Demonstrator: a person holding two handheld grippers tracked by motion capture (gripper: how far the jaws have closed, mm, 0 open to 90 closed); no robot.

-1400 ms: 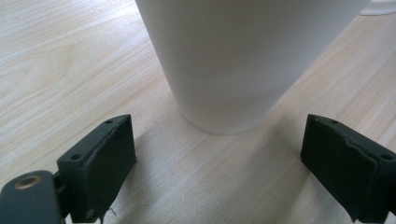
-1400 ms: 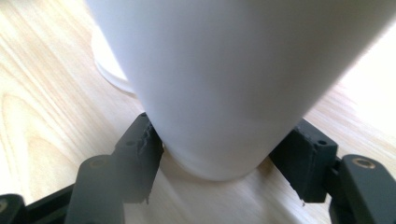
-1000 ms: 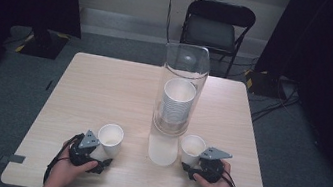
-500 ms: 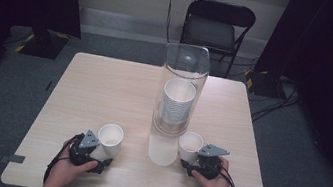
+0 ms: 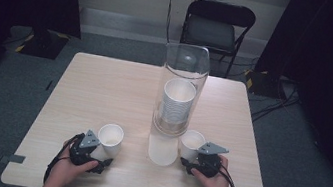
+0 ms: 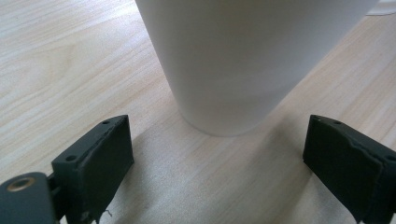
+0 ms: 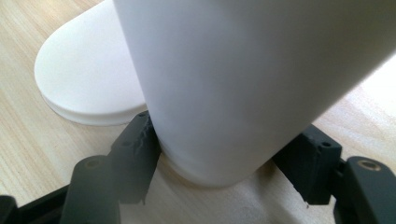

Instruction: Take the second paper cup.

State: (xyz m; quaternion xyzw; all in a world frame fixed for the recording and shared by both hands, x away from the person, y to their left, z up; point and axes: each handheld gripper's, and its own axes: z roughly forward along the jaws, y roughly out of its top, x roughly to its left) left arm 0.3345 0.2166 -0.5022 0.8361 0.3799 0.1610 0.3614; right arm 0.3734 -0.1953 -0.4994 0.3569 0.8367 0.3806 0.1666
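Note:
A white paper cup (image 5: pixel 110 136) stands upright at the near left of the wooden table (image 5: pixel 104 89). My left gripper (image 5: pixel 104 155) lies behind it with its jaws wide apart; they have just been opening. In the left gripper view (image 6: pixel 219 128) the cup (image 6: pixel 224 60) stands at the tips with a gap on each side. A second white cup (image 5: pixel 192 142) is at the near right. My right gripper (image 5: pixel 190 160) holds it low on its base (image 7: pixel 224 144). Its jaws have just been opening, but both pads still touch the tilted cup (image 7: pixel 233 74).
A tall clear tube (image 5: pixel 184 71) holds a stack of paper cups (image 5: pixel 177 103) and stands on a white round base (image 5: pixel 163 149) between my hands. That base (image 7: pixel 84 79) lies just beyond the right cup. A black chair (image 5: pixel 218 26) stands behind the table.
The right gripper with its cup has edged slightly toward the tube. The left hand and its cup have stayed put.

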